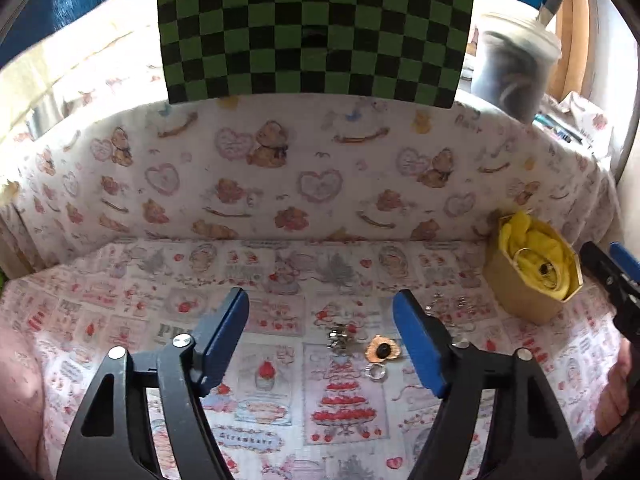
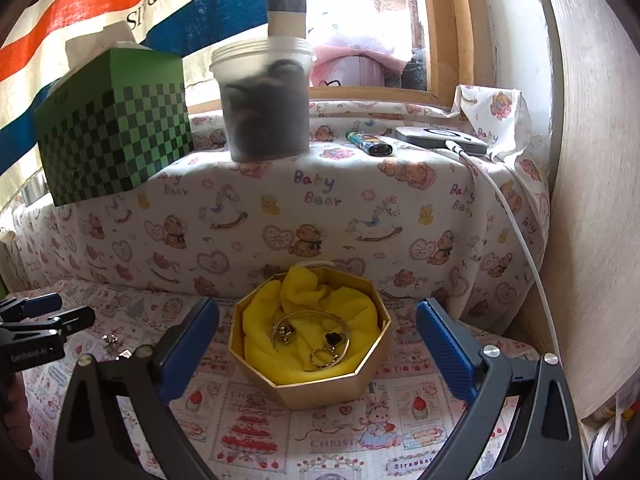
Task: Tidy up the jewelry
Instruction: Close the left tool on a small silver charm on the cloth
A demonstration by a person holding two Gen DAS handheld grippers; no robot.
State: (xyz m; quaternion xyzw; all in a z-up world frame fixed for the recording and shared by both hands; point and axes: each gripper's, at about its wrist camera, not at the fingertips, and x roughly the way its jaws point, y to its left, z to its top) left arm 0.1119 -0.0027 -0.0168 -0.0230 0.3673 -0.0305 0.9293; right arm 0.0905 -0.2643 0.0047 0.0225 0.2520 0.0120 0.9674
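Your left gripper (image 1: 320,332) hovers over the printed strawberry-pattern cloth (image 1: 120,320), blue-padded jaws spread wide, nothing between them. Your right gripper (image 2: 318,344) is likewise wide and empty, its jaws flanking the gold octagonal cardboard box (image 2: 332,390) without touching it.

Box: upright, mouth up, lined with crumpled yellow fabric (image 2: 312,300). Inside lie a thin gold bangle (image 2: 348,332), flat on the lining with its long axis running roughly left to right, a small gold ring-shaped piece (image 2: 324,356) at its near side, and a small black charm (image 2: 332,337). Orientation of the charm cannot be resolved.

Loose pieces on the cloth, left wrist view: a silver metal cluster (image 1: 338,336), a copper-coloured flower-shaped piece with a dark centre (image 1: 383,350), and a small clear ring (image 1: 376,372) just nearer you. All three sit between the left jaws, closer to the right-hand pad. More small silver bits (image 1: 452,306) lie beyond that pad, near the box, which stands toward the right edge of the cloth against the teddy-bear-print covered ledge (image 1: 280,168).

On the ledge: a green-and-black checkered box (image 2: 116,140), a frosted plastic tub with dark contents (image 2: 264,108), a multicoloured lighter (image 2: 368,142) and a grey flat device with a white cable (image 2: 440,138). Nothing stands between either gripper and the jewelry.
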